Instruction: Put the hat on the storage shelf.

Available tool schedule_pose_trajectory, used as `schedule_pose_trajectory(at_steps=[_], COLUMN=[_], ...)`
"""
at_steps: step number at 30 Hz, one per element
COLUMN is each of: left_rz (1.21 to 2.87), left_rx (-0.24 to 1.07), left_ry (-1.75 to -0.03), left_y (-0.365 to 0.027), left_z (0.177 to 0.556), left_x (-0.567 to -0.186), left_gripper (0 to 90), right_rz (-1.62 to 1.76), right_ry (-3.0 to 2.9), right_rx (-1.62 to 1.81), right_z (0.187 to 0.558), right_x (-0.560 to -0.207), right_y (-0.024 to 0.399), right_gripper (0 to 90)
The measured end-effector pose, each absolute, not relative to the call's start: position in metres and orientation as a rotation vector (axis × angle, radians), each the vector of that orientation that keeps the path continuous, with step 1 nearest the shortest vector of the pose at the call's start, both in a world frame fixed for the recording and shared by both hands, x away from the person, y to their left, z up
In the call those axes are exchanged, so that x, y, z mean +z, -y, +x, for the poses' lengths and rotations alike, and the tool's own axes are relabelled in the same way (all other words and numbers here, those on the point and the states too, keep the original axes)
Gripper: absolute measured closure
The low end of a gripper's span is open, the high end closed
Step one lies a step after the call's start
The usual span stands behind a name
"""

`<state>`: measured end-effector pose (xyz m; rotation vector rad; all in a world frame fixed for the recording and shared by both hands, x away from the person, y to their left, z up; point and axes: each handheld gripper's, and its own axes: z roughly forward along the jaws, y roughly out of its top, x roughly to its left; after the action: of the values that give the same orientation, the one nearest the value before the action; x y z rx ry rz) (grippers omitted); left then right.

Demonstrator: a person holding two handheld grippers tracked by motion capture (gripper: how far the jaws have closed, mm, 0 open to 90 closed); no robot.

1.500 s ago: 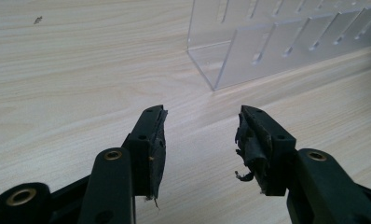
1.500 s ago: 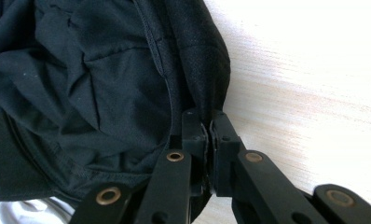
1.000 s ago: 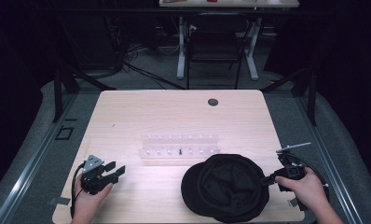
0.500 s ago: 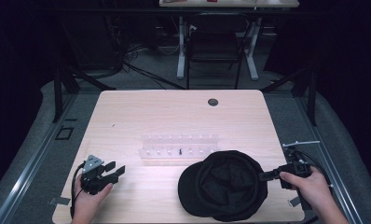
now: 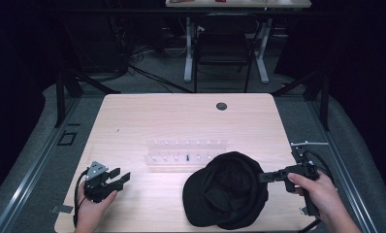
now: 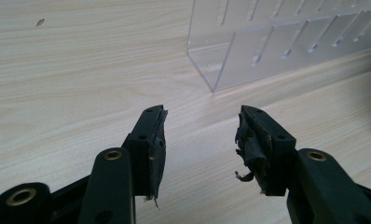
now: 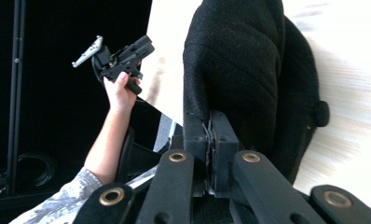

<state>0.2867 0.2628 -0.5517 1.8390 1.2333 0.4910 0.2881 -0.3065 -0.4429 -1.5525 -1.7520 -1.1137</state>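
Observation:
A black cap (image 5: 225,189) lies on the wooden table (image 5: 157,116) at the front right. My right gripper (image 5: 263,177) is shut on the cap's right edge and holds that side raised. In the right gripper view the jaws (image 7: 210,116) pinch the black fabric of the cap (image 7: 239,60), which hangs in front of them. My left gripper (image 5: 120,175) rests at the front left, apart from the cap. In its own view the left gripper (image 6: 202,116) stands open over bare wood with nothing between the fingers.
A clear plastic rack (image 5: 186,151) with rows of slots stands mid-table, just behind the cap and ahead of the left gripper (image 6: 286,42). A dark round grommet (image 5: 221,106) sits near the far edge. Dark floor and a chair lie beyond the table.
My right gripper has risen with the cap's edge, and the cap's right side has tipped up and drawn a little leftward. The left hand has kept still.

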Motion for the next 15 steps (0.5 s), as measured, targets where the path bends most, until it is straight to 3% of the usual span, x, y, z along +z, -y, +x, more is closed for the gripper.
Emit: schedule_pose_trajectory(at_steps=[15], left_rz=[1.839], left_rx=[0.489], left_ry=[-1.234], left_y=[-0.262], left_z=[0.287], left_x=[-0.552], left_gripper=[51.3], right_rz=[-1.552], right_ry=[1.777], right_rx=[-1.165], right_z=[0.286], right_x=[-0.406], right_y=[0.291], right_gripper=[88.4])
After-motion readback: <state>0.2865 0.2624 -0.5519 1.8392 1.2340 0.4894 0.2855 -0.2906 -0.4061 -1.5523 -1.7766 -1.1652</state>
